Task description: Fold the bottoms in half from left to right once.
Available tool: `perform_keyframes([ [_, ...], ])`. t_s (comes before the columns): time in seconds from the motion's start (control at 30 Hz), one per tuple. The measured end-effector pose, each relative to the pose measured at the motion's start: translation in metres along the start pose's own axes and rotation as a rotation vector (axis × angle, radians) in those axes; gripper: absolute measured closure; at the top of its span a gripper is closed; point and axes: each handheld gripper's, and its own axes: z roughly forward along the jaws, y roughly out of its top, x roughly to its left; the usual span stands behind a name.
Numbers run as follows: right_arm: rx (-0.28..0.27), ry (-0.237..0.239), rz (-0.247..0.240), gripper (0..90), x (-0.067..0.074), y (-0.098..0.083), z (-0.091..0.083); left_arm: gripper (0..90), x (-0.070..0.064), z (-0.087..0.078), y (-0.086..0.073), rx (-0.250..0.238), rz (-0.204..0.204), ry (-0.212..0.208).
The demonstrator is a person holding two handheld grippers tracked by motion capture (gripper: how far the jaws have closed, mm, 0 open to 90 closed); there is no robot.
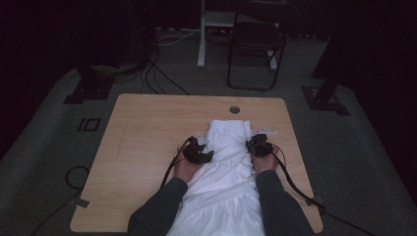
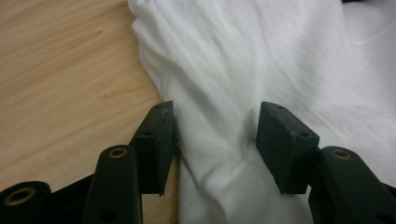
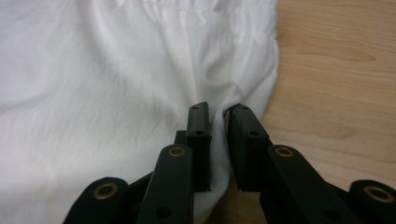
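Jaws of the right gripper [image 3: 217, 114] stand narrow, pinching a raised fold at the side edge of the white garment [image 3: 116, 93]; cloth fills the slim gap between the pads, and the gathered waistband lies ahead of the tips. Jaws of the left gripper [image 2: 215, 116] stand wide and straddle the garment's opposite edge, one pad over bare wood just beside the hem, the other over cloth, neither pressing. Seen from the high view, the garment [image 1: 227, 162] lies flat between the left gripper [image 1: 198, 151] and the right gripper [image 1: 259, 146], its skirt trailing off the near edge toward the person. Risks, as judged: the right pinch holds only a thin fold, so a pull could slip it free; the left pads, closing where they stand, might catch a single layer or miss the hem altogether, leaving the cloth lifted unevenly and skewed; the overhanging skirt could also drag the rest off. Beneath the jaws is a pale wooden table [image 1: 147, 132] with a round cable hole [image 1: 234, 109]. Beyond it, a dim room with grey carpet, loose cables and a dark folding chair [image 1: 255, 44].
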Motion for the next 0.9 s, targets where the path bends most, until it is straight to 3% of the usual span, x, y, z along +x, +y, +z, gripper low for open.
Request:
perform_keyframes([
  [0.1, -0.002, 0.016, -0.007, 78.2, 0.009, -0.006, -0.005, 47.2, -0.001, -0.006, -0.007, -0.003, -0.019, 0.021],
  [0.27, -0.022, 0.043, -0.031, 77.7, 0.025, -0.022, -0.017, 47.7, -0.012, -0.024, -0.024, -0.010, 0.008, 0.062],
  [0.43, -0.031, 0.085, -0.055, 76.8, 0.042, -0.038, -0.030, 47.8, -0.019, -0.047, -0.044, -0.009, 0.001, 0.071],
  [0.53, -0.044, 0.098, -0.065, 76.7, 0.049, -0.043, -0.032, 47.7, -0.019, -0.055, -0.052, -0.008, -0.016, 0.063],
  [0.67, -0.049, 0.114, -0.086, 76.6, 0.059, -0.046, -0.034, 47.7, -0.016, -0.067, -0.064, 0.001, -0.069, 0.029],
  [0.9, -0.056, 0.114, -0.111, 76.9, 0.066, -0.047, -0.033, 45.1, -0.013, -0.082, -0.066, -0.009, -0.084, -0.032],
])
